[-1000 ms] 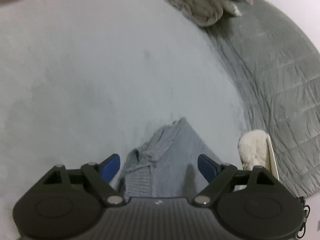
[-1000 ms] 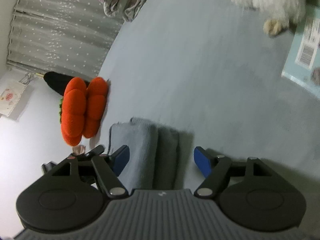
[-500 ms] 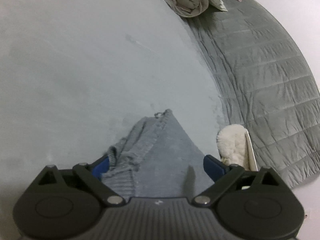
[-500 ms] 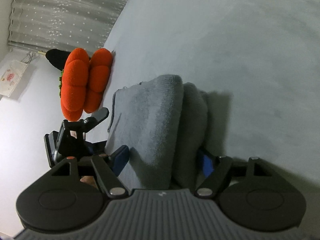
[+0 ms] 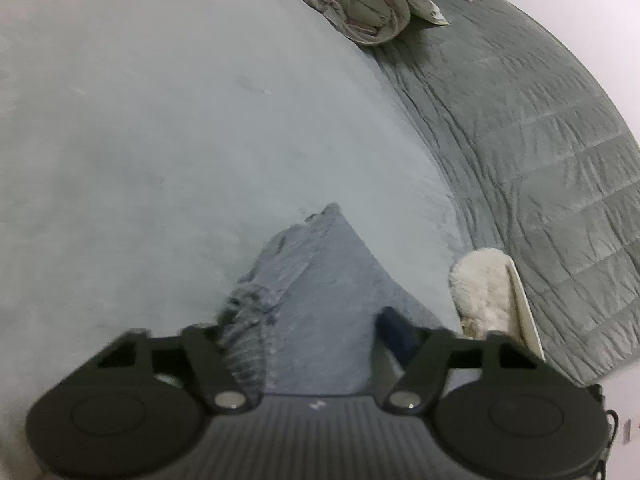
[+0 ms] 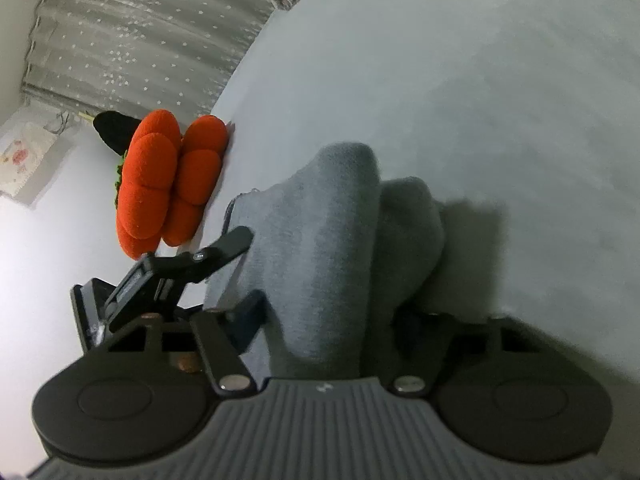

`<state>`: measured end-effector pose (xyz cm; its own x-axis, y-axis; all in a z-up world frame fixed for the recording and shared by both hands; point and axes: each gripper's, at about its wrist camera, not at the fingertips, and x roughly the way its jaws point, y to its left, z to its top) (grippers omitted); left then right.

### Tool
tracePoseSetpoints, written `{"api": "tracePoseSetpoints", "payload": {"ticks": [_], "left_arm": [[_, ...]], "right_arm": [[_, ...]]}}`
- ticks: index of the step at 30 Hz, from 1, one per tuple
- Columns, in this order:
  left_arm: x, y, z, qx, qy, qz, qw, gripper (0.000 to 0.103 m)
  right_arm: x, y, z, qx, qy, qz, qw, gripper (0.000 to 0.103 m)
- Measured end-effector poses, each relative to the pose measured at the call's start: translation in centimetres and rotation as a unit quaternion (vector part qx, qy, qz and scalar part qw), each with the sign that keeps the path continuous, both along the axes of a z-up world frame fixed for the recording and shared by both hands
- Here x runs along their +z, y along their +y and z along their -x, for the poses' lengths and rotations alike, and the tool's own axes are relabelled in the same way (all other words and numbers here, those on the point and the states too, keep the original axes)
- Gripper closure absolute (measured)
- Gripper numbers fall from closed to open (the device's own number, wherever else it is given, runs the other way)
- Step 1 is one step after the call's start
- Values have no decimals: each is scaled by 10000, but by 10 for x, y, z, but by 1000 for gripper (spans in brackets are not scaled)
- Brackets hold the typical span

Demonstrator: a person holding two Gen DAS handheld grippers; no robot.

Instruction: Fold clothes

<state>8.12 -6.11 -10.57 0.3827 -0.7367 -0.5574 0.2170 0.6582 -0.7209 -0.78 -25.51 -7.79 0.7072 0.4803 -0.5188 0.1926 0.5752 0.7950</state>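
Evidently, the grey garment [image 6: 332, 240] is pinched at both ends, each edge bunched between closed fingers, so that the folded bundle can be carried off the bed [image 5: 160, 140] as one piece. It is gripped by the left tool [image 5: 312, 332] and the right tool [image 6: 340, 312] alike. An orange plush [image 6: 168, 184], crumpled bedding [image 5: 360, 8], a quilt [image 5: 540, 160] and a white furry thing [image 5: 480, 292] lie nearby, none obstructing.
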Motion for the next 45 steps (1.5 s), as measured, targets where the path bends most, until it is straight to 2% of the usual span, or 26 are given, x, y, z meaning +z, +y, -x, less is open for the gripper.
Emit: {"api": "tracePoseSetpoints", "payload": {"ticks": [1,4,7,18,22,26,31,37,41,45], "left_arm": [[-1,0,0,53,-5,-6,10000,52],[-1,-1,2,174,-118,12,9998,61],[2,-3,4,298,-259,35,9992,65],[-2,1,2,940,-470,371,9938,67],[4,-2,-7,1163,-638,300,9907,68],[14,-5,-37,1335,-745,488,9870,68],[27,-29,-89,1381,-1049,204,9846,68],[38,-66,-152,1409,-1367,178,9804,69],[45,-105,-192,1318,-1609,280,9777,69],[51,-138,-217,1172,-2019,285,9719,69]], "right_arm": [[0,2,-1,-6,-28,32,10000,46],[1,3,-4,-25,-120,88,9999,52],[5,2,-8,-56,-231,93,9997,54],[5,-4,-29,-66,-947,193,9953,55],[8,-2,-45,-51,-1109,337,9932,55],[23,-1,-68,104,-1497,731,9860,56],[17,-15,-112,16,-1653,924,9819,56],[8,-49,-165,-504,-1748,884,9793,57],[11,-75,-187,-1054,-1991,991,9692,58],[4,-103,-200,-1379,-2233,1006,9597,58]]}}
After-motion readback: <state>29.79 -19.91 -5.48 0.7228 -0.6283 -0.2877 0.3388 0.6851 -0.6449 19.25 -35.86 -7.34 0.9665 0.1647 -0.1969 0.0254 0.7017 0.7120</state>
